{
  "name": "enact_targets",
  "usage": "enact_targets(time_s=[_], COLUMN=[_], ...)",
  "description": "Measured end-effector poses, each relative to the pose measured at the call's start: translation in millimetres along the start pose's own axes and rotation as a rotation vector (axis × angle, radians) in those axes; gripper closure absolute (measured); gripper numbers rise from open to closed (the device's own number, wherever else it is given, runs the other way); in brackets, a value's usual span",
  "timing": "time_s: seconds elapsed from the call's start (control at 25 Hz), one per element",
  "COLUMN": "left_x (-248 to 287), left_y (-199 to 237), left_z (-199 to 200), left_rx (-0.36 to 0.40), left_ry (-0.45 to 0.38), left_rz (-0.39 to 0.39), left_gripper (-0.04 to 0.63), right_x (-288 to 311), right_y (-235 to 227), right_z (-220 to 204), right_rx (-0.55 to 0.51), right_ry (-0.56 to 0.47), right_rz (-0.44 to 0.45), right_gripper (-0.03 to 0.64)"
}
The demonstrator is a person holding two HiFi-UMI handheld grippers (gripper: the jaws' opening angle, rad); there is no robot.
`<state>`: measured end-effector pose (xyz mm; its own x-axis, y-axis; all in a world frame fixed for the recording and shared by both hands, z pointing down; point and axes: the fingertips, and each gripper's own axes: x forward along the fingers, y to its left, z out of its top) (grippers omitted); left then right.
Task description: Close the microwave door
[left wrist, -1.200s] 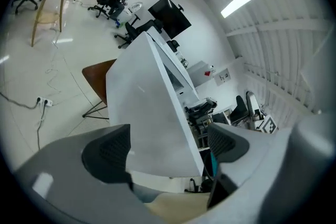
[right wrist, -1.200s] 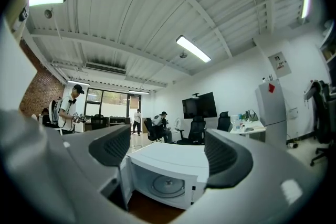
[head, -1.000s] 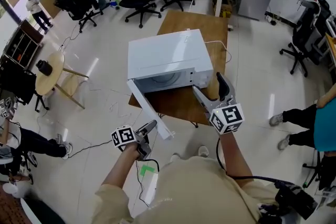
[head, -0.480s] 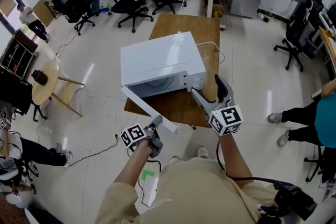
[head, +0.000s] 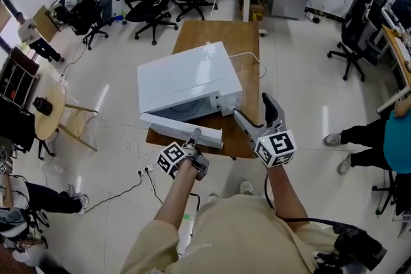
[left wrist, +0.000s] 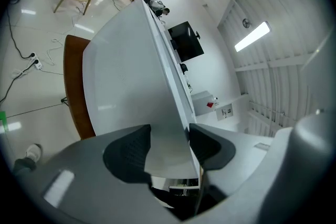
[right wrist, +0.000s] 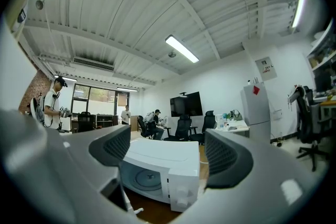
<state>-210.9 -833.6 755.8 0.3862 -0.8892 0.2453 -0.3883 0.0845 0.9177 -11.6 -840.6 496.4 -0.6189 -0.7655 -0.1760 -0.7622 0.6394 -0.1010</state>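
- On a brown wooden table point(head: 249, 42) in the middle of an office floor sits the white microwave point(head: 186, 77), its front turned toward the person.
- Its door point(head: 182, 128) hangs ajar at a narrow angle, hinged at the view's left, with the free edge reaching toward the table's near edge.
- At that free edge is the left gripper point(head: 194, 136), its marker cube just behind, near the person's forearm.
- From the left gripper view, the left gripper point(left wrist: 168, 144) has its two dark pads point(left wrist: 126, 152) clenched on the door point(left wrist: 131, 81), whose white panel fills the gap between them; the table's edge point(left wrist: 72, 86) shows beyond.
- To the right of the microwave in the head view, the right gripper point(head: 255, 113) hangs over the table's near corner, apart from the oven.
- From the right gripper view, the right gripper point(right wrist: 168, 152) has its jaws spread wide and released, gripping nothing; the microwave point(right wrist: 164, 157) stands well beyond them, with its open cavity and the turntable point(right wrist: 144, 178) visible, and two knobs to the right.
- Black office chairs point(head: 154, 0) stand past the table, a round wooden side table point(head: 48, 109) stands at the left, and a power strip point(head: 148, 169) lies on the pale floor.
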Motion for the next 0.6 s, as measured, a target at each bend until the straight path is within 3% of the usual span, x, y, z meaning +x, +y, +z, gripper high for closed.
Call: enact_targets(time_s=[0.6], left_x=[72.2], left_y=[-6.2], left_z=[37.9], left_rx=[-0.071], left_ry=[-0.106], left_rz=[0.043], left_gripper=[0.360], right_x=[-10.7], right_y=[-26.3], right_z=[4.6], right_rx=[-0.007], right_ry=[0.001], right_rz=[-0.067], right_gripper=[0.189])
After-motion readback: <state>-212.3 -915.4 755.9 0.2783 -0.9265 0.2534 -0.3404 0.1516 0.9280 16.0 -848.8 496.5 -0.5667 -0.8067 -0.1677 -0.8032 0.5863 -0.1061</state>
